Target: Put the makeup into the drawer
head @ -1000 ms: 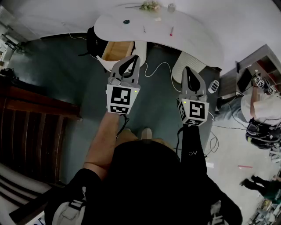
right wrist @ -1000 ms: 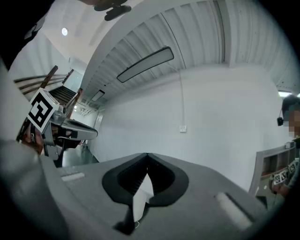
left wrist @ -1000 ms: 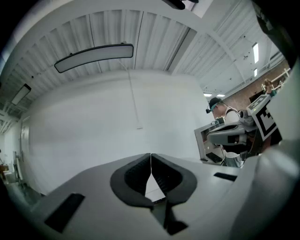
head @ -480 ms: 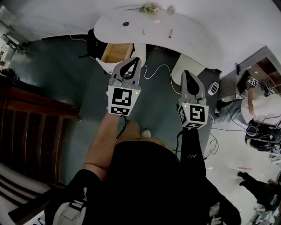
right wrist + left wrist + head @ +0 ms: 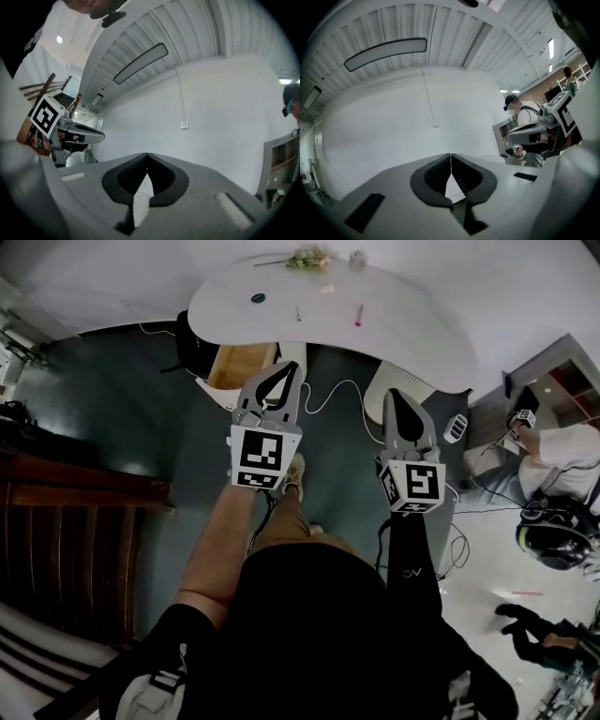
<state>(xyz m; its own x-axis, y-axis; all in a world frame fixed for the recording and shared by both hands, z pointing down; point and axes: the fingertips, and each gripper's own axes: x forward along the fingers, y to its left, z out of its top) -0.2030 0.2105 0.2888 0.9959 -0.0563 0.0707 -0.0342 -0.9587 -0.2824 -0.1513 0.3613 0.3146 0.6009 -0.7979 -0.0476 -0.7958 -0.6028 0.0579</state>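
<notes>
L gripper [image 5: 279, 369] & R gripper [image 5: 397, 397], both closed on nothing, are pointing toward pink makeup stick [image 5: 358, 315] well ahead on table [image 5: 412, 329], nearer R.

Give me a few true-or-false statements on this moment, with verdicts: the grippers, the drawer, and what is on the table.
1. The left gripper and the right gripper are both shut and empty. True.
2. The drawer under the white table is closed. False: it stands open.
3. A pink stick lies on the table. True.
4. The flowers lie on the floor. False: they are at the table's far edge.
</notes>
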